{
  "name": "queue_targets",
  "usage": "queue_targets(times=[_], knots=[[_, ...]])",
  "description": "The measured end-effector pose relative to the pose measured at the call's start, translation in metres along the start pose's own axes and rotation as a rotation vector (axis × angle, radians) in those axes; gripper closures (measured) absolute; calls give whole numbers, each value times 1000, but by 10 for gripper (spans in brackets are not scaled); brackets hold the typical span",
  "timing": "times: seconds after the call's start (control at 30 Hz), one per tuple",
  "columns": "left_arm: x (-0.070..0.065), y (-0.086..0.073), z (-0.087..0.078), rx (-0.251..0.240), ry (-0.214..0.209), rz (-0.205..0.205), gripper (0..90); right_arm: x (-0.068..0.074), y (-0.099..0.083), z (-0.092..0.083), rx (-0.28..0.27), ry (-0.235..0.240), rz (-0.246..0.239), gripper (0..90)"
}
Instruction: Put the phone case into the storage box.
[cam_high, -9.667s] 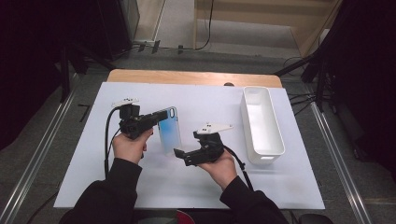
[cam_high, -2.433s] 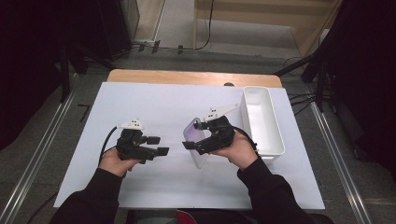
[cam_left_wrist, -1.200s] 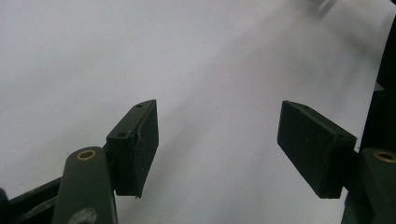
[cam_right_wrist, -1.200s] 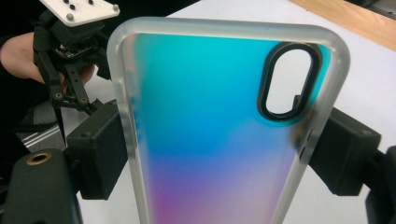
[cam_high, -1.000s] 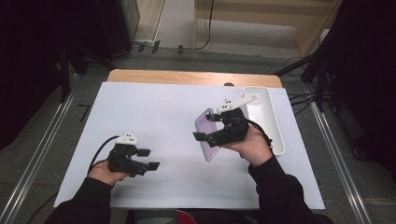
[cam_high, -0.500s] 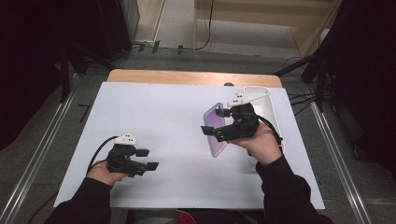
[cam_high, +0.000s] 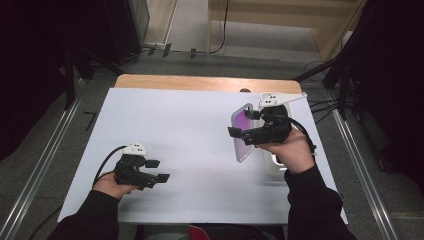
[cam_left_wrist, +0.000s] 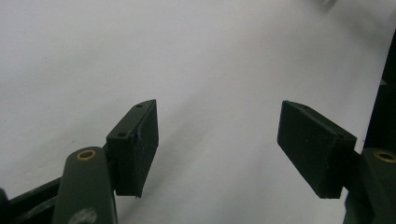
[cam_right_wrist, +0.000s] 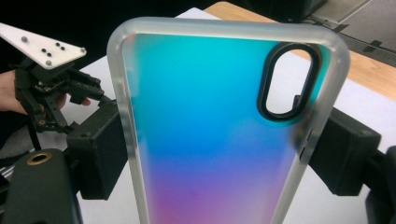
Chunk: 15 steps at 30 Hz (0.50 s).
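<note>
Right gripper (cam_high: 239, 141) clamped on phone case (cam_high: 243, 131), pads pressing both long edges. Case held upright above white sheet (cam_high: 190, 130), clear of it, near the table's right side, just left of white tray (cam_high: 274, 167) that sits partly hidden under the right hand (cam_high: 292, 150). In the right gripper view, case (cam_right_wrist: 210, 126) translucent with frosted rim, blue-to-purple gradient, oval black-ringed camera cutout at upper right; black pads (cam_right_wrist: 100, 154) gripping its sides. Left gripper (cam_right_wrist: 88, 93) seen farther off there, at the left, with its white three-cornered plate on top.

Left gripper (cam_high: 157, 171) released, jaws wide apart, nothing between them; held low over the sheet's near-left part by left hand (cam_high: 112, 185), well apart from the case. Left gripper view: two black pads (cam_left_wrist: 135, 144) spread over bare white sheet (cam_left_wrist: 210, 70). Wooden table edge (cam_high: 200, 82) visible beyond the sheet's far side.
</note>
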<state>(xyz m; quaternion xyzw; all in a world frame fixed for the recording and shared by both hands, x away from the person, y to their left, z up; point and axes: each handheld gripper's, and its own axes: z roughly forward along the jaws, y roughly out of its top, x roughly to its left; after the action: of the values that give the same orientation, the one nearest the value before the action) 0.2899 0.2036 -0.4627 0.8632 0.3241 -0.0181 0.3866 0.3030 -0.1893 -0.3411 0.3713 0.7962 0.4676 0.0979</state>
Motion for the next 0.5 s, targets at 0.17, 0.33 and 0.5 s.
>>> queue_targets(times=[0.17, 0.33, 0.5], knots=[[0, 0, 0, 1, 2, 3, 290, -8, -1, -8, -11, -18, 9, 146], [1, 0, 0, 1, 2, 4, 290, -16, -3, -17, -22, -34, 28, 147], [1, 0, 0, 1, 2, 4, 290, -24, -5, -26, -29, -52, 47, 147]])
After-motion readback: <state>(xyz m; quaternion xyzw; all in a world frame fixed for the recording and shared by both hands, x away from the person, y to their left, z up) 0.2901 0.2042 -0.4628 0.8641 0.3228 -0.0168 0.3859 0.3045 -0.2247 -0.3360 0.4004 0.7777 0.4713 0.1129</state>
